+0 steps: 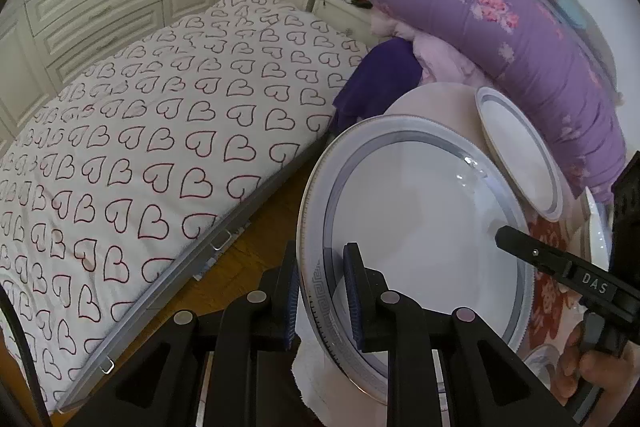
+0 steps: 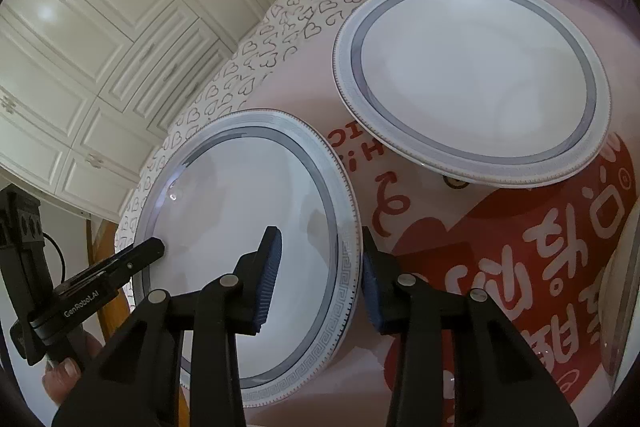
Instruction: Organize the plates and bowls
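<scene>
The bed [image 1: 132, 131] lies left, the purple quilt [image 1: 520, 39] far right. On the pink surface [image 2: 460, 227] between them, the big plate [image 2: 248, 247] sits near, and a second plate [image 2: 472, 87] lies beyond it, apart. Both claws straddle the big plate's opposite rims: left claw [image 1: 322, 301] and right claw [image 2: 318, 277], each with jaws apart around the edge, not yet pinching, I judge.
</scene>
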Available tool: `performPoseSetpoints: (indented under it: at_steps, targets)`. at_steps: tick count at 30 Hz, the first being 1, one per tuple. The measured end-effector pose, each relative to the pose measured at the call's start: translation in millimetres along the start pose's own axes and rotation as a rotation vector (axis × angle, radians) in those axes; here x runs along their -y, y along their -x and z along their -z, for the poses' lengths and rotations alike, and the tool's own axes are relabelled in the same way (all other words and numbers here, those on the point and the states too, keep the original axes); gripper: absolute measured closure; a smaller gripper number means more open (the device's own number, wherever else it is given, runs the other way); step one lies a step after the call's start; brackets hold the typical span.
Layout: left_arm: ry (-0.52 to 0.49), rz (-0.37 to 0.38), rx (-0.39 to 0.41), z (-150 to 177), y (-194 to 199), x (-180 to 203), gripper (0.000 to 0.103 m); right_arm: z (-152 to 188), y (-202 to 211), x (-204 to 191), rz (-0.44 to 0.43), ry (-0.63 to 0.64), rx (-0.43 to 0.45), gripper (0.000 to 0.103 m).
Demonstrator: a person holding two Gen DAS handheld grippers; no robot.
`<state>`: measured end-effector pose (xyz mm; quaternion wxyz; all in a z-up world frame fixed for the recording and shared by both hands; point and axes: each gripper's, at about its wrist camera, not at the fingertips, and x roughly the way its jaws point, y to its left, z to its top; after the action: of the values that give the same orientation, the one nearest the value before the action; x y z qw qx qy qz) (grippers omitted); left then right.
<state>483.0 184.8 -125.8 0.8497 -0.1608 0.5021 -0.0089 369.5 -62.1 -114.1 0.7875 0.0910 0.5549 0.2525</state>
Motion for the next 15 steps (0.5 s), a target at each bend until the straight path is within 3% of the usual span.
performPoseSetpoints:
  at_steps: [15]
  targets:
    - [-0.018, 0.008, 0.033, 9, 25, 18, 0.086, 13, 33, 10, -0.025, 0.014, 0.058, 0.065]
